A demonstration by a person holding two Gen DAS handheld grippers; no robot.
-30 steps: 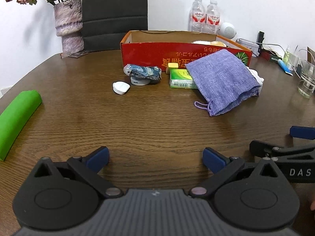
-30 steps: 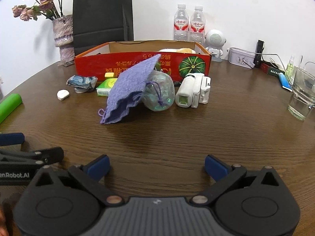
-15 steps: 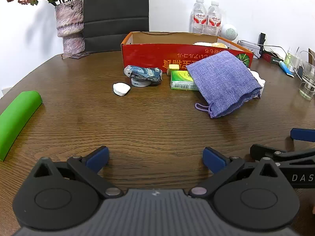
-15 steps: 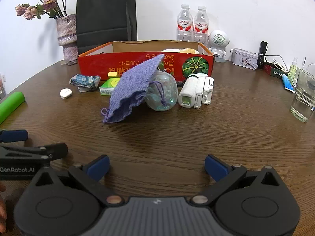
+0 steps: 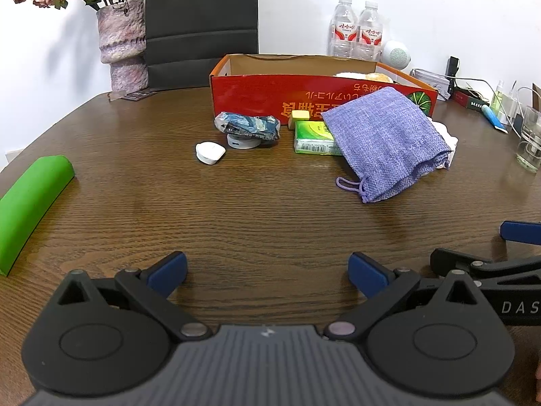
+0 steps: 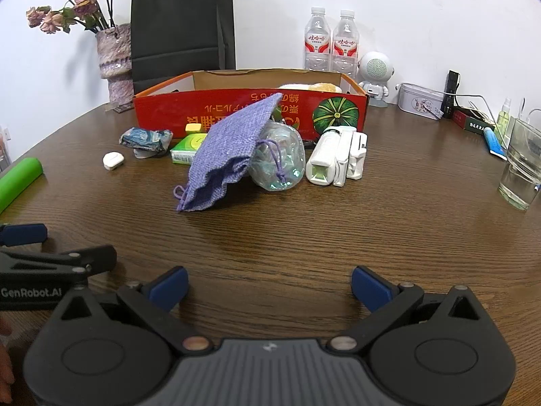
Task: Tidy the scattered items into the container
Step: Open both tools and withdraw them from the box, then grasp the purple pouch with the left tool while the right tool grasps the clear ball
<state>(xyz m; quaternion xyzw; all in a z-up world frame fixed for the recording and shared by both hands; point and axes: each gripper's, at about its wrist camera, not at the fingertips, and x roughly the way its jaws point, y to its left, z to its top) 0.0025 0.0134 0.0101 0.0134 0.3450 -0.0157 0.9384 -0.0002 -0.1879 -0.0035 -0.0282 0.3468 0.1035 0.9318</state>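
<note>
Red cardboard box [image 6: 250,108], the container, stands open-topped at my 12 o'clock toward the far side of the wooden surface [image 6: 304,237], with something pale and rounded showing over its right rim. Scattered items lie along its near wall. A purple drawstring pouch [image 6: 223,159] leans against that wall and drapes over a clear crumpled plastic bottle [image 6: 280,162], which it touches. Just beside the bottle at 1 o'clock lies a white device [image 6: 338,155]. Toward 11 o'clock from the pouch sit a green packet [image 5: 312,135], partly under the pouch's edge, and a small yellow block [image 5: 300,115] touching the box wall. Further left, a blue crumpled wrapper [image 5: 248,125] rests on a round white disc [image 5: 241,142], and a small white case [image 5: 209,152] lies just beside them, apart from the box.

My left tool [image 5: 267,270] hovers low over bare wood, well apart from the items, its blue-tipped fingers spread wide and holding nothing. My right tool [image 6: 270,287] is likewise spread wide and empty, close alongside the left one.

Out at 9 o'clock a green pad [image 5: 27,203] lies near the surface's edge. Behind the box stand a vase of dried flowers [image 6: 115,61], a black paper bag [image 6: 182,23] and two water bottles [image 6: 331,44]; a glass [image 6: 522,169] sits at 3 o'clock.
</note>
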